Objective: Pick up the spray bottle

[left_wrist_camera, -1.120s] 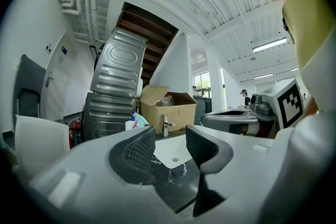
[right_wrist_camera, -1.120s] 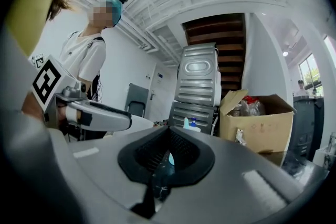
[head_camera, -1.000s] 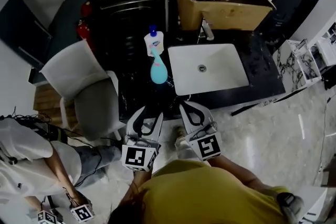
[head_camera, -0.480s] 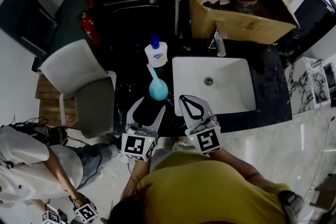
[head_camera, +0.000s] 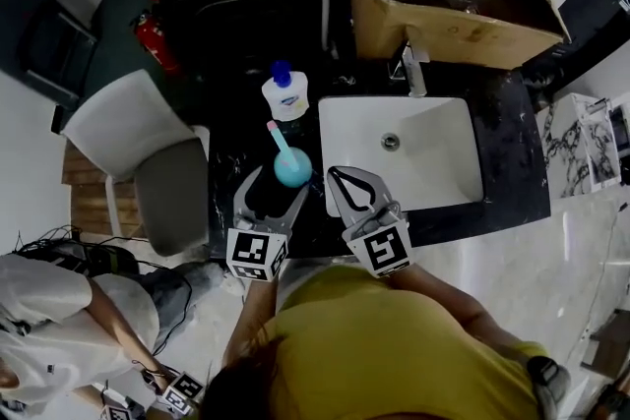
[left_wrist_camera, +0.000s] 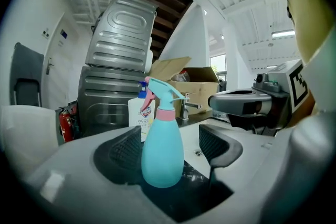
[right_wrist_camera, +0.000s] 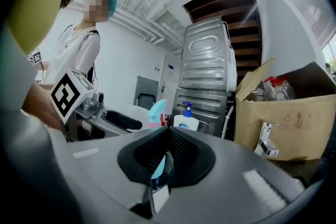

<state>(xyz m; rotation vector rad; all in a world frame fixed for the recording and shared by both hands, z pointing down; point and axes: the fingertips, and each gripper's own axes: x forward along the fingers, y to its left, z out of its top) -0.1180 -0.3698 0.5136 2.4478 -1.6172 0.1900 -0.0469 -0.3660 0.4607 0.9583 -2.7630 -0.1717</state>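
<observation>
The teal spray bottle with a pink trigger stands upright on the dark counter, left of the sink. In the left gripper view the spray bottle fills the space between the two jaws. My left gripper reaches around it with its jaws opening, and a gap shows between the bottle and the right pad. My left gripper is open. To its right my right gripper hovers over the counter's front edge, shut and holding nothing. In its own view my right gripper shows pads meeting, with the spray bottle's head beyond them to the left.
A white soap pump bottle stands just behind the spray bottle. The white sink and its faucet lie to the right, an open cardboard box behind. A grey chair, a fire extinguisher and another person are left.
Both grippers moved forward to the counter. The left jaws spread wider and now flank the spray bottle. The right gripper stayed shut.
</observation>
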